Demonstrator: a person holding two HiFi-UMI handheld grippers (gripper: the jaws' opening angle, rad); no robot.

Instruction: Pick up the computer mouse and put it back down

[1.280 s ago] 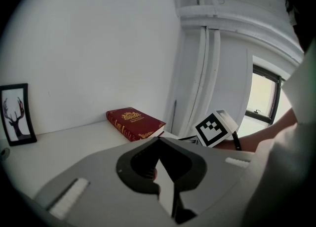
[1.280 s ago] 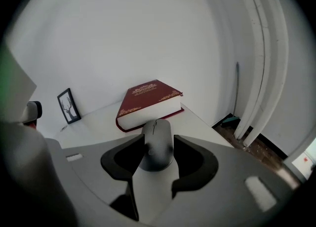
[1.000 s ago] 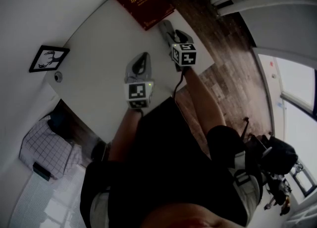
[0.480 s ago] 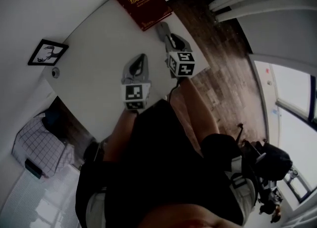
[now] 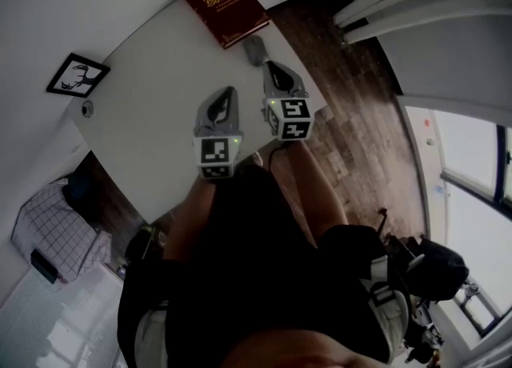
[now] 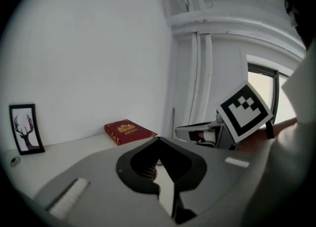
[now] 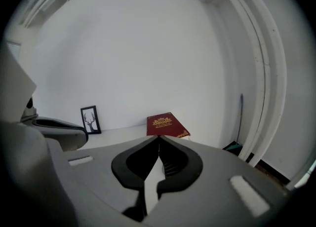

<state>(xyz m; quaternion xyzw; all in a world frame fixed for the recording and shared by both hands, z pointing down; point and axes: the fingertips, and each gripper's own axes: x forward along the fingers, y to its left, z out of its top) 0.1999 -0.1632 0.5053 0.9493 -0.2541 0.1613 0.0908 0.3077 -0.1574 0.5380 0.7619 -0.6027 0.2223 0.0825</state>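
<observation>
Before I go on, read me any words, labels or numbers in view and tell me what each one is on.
Nothing here can be read.
Red book: gold crest and gold lettering on the cover, too small to read.
Two marker cubes: black-and-white square patterns only, no letters or numbers.
Framed picture: a deer drawing, no words.

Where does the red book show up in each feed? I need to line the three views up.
Head view: red book at top centre, on the far corner of the white table.
Left gripper view: red book left of centre, below mid-height.
Right gripper view: red book near the centre, just below mid-height.
Shared landmark: framed deer picture, left of the book in every view.
</observation>
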